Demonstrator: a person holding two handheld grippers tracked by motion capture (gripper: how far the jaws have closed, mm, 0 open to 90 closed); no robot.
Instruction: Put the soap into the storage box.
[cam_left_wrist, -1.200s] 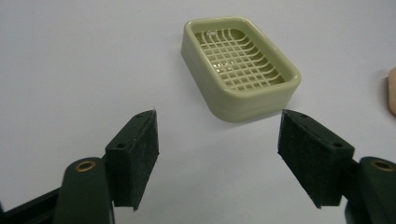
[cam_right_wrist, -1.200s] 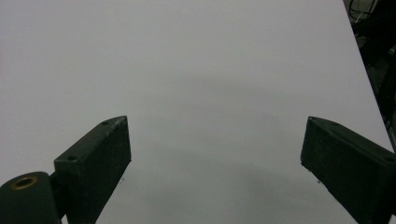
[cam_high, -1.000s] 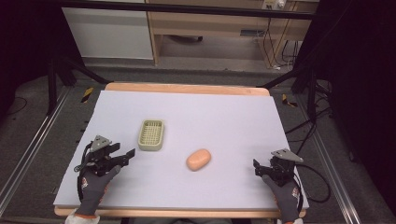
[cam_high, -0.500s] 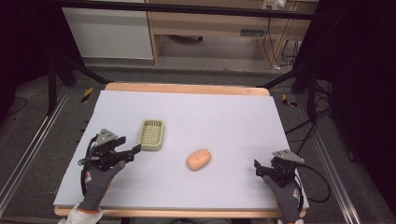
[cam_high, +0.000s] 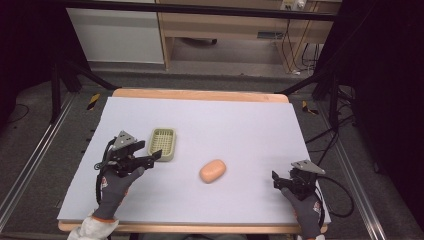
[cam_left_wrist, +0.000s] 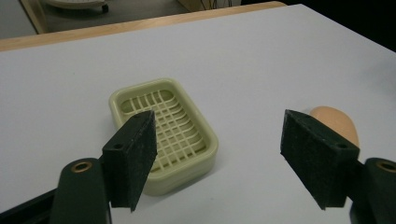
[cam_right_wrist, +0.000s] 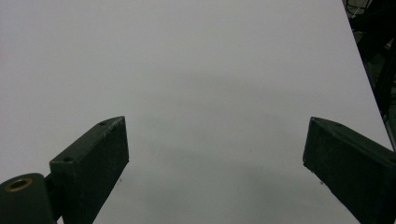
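Since the earlier pictures, the left gripper (cam_high: 150, 158) had moved forward and rightward, up to the near end of the green soap dish (cam_high: 163, 144); the right gripper (cam_high: 282, 181) had stayed put. The left gripper view showed the dish's grid floor (cam_left_wrist: 164, 129) between spread jaws, with the orange soap (cam_left_wrist: 336, 124) behind the right jaw. In the high view the soap (cam_high: 212, 170) lay mid-table, apart from the dish. The gloved left hand (cam_high: 115, 181) reached forward. The right gripper's jaws stood wide apart over bare white table (cam_right_wrist: 201, 93).

You are looking at one pale green slotted plastic soap dish (cam_high: 163, 143), one orange oval soap bar (cam_high: 212, 171), and two black two-jaw grippers.
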